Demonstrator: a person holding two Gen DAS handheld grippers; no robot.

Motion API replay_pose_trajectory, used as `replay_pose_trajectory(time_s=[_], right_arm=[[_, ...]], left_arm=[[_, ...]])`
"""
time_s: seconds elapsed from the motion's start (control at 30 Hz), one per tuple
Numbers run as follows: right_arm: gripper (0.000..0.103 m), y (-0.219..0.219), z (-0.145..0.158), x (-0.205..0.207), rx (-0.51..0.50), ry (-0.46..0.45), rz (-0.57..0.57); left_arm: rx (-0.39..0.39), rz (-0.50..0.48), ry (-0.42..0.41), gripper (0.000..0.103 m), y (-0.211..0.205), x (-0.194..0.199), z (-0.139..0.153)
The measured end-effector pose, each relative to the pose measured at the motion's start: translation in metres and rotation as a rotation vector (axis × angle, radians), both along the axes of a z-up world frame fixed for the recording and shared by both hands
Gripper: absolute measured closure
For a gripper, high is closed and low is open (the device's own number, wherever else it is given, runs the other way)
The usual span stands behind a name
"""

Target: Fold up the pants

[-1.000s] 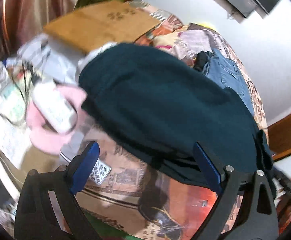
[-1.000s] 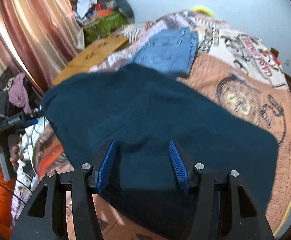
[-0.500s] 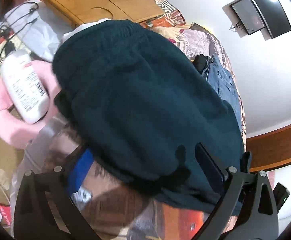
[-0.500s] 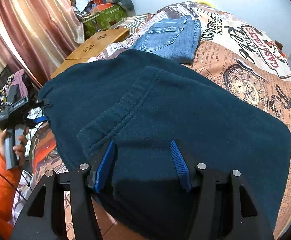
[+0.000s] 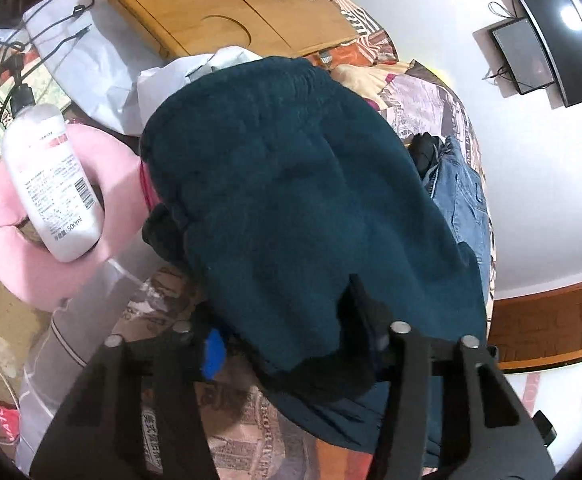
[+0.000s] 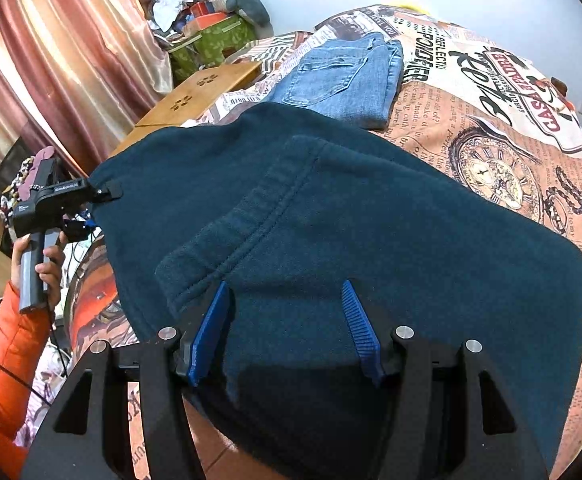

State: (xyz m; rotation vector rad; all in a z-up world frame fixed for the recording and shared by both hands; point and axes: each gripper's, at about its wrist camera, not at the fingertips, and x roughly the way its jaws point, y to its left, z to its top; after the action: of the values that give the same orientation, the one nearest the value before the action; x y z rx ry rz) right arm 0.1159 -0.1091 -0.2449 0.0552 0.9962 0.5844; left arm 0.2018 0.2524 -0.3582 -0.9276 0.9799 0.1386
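Note:
The dark teal fleece pants [image 6: 331,208] lie spread on the printed bedspread [image 6: 511,128], with one layer folded over and a ribbed waistband showing. My right gripper [image 6: 287,332] is open, its blue pads straddling the near edge of the pants. In the left wrist view the pants [image 5: 291,200] bulge up over my left gripper [image 5: 291,344]; its jaws stand around the fabric edge and cloth hides most of both pads. My left gripper also shows in the right wrist view [image 6: 107,192] at the pants' left corner.
Folded blue jeans [image 6: 343,80] lie beyond the pants. A wooden lap tray [image 5: 227,12] sits at the bed's edge. A pink cushion [image 5: 119,196] holds a white bottle [image 5: 51,184]. Cables and papers lie at the left. A wall screen [image 5: 555,36] hangs above.
My left gripper has moved in under the pants' edge, and cloth now drapes over its fingers. The top layer has come forward over my right gripper's side, showing the waistband.

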Motion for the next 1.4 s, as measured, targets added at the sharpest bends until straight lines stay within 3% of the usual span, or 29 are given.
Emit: replay_pose_trajectory(time_s=[0.17, 0.3, 0.7, 0.97, 1.1, 1.2, 1.4], right_arm=[[0.048, -0.002, 0.001, -0.001, 0.015, 0.0, -0.002], [0.048, -0.006, 0.004, -0.002, 0.037, 0.008, -0.014], [0.048, -0.051, 0.023, -0.016, 0.081, -0.027, -0.11], [0.048, -0.113, 0.034, -0.037, 0.065, -0.079, -0.236], [0.048, -0.128, 0.018, -0.038, 0.019, -0.056, -0.25], [0.048, -0.134, -0.009, -0.034, 0.049, 0.034, -0.24], [0.044, -0.132, -0.015, -0.036, 0.099, 0.021, -0.243]], left_arm=[[0.129, -0.025, 0.003, 0.074, -0.017, 0.002, 0.021], [0.267, -0.052, -0.022, 0.079, -0.036, 0.004, 0.05], [0.573, -0.263, -0.323, 0.083, -0.142, -0.001, 0.186], [0.563, -0.382, -0.427, 0.084, -0.204, 0.011, 0.228], [0.599, -0.453, -0.453, 0.084, -0.244, 0.017, 0.238], [0.6, -0.504, -0.471, 0.084, -0.267, 0.02, 0.242], [0.587, -0.618, -0.502, 0.085, -0.322, 0.028, 0.248]])
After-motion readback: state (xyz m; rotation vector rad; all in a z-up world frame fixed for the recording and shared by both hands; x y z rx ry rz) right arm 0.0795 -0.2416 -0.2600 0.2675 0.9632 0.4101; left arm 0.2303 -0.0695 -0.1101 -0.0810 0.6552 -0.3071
